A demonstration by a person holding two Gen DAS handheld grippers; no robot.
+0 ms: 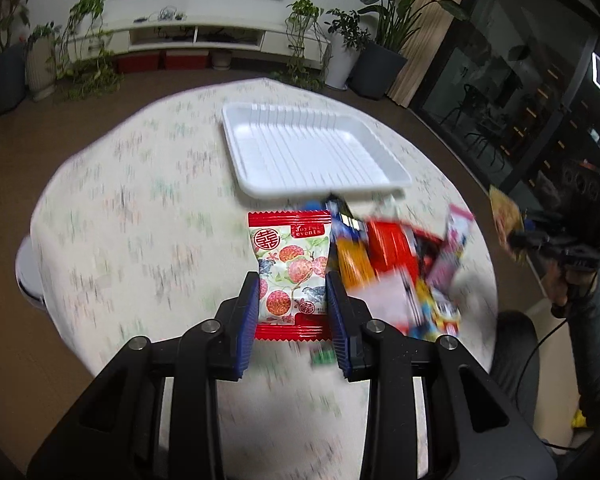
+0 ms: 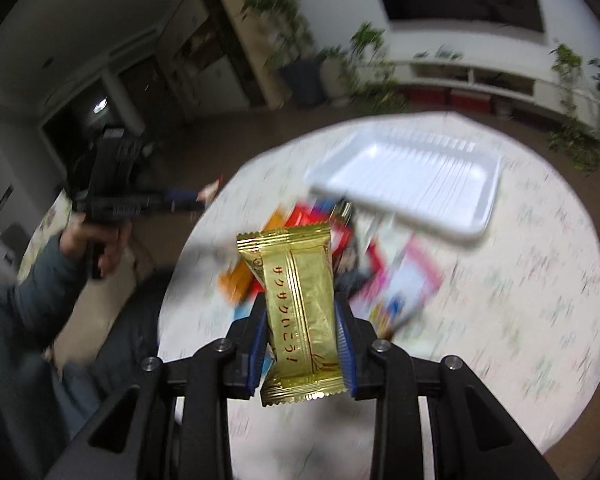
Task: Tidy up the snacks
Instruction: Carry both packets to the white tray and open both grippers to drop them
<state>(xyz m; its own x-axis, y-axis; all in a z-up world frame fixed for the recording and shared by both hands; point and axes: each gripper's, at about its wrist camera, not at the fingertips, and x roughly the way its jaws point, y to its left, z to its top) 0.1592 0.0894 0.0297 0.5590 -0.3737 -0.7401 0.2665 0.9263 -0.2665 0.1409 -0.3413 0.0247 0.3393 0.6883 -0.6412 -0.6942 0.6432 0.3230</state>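
My left gripper (image 1: 293, 280) is shut on a red-and-white lychee-print snack packet (image 1: 290, 264), held above the round table. My right gripper (image 2: 300, 304) is shut on a gold snack packet (image 2: 300, 312) with red Japanese writing, held above the table's near edge. A blurred pile of mixed snack packets (image 1: 404, 264) lies on the table just in front of an empty white ribbed tray (image 1: 308, 152). The pile (image 2: 340, 256) and the tray (image 2: 412, 184) show in the right wrist view too. The other gripper with its gold packet appears at far right (image 1: 508, 220).
The round table has a pale floral cloth (image 1: 140, 208). A dark chair (image 1: 516, 352) stands at the table's right side. Potted plants (image 1: 380, 60) and a white TV cabinet (image 1: 204, 36) line the far wall. My left arm and gripper show at left (image 2: 112, 204).
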